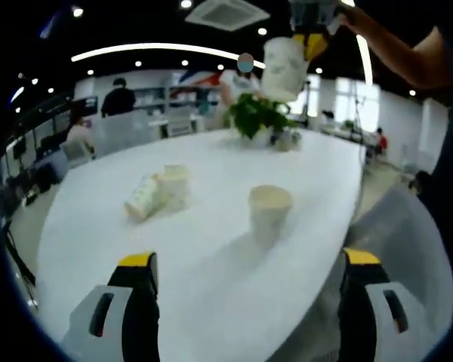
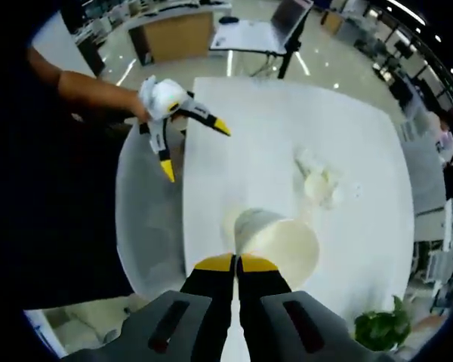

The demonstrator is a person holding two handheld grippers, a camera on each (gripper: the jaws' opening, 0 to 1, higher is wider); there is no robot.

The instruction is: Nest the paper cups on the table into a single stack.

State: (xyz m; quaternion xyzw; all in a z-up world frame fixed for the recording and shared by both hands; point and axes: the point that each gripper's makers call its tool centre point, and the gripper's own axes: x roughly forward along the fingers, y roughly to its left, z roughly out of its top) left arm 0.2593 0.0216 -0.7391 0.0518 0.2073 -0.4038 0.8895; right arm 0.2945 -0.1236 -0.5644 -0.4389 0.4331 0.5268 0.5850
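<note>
Paper cups are sitting on a big white table [image 1: 211,249]. One upright cup [image 1: 269,211] is standing alone near the middle, mouth up. Two more cups [image 1: 157,192] are lying tipped over on their sides, touching each other, well apart from the upright one.

In the left gripper view, the left gripper [image 1: 249,271] is hanging above the table with its yellow-tipped jaws spread wide and nothing between them. High up in that view, the right gripper [image 1: 309,34] is holding another lifted cup [image 1: 285,68] in the air, above a green plant [image 1: 253,115] on the far side of the table.

In the right gripper view, the right gripper [image 2: 236,264] is looking down from above. Its jaws are squeezed together on the rim of the lifted cup [image 2: 283,245]. The left gripper [image 2: 183,132] is showing there too, open, held by a person's hand [image 2: 160,96]. The tipped cups [image 2: 317,181] are lying farther along the table.
</note>
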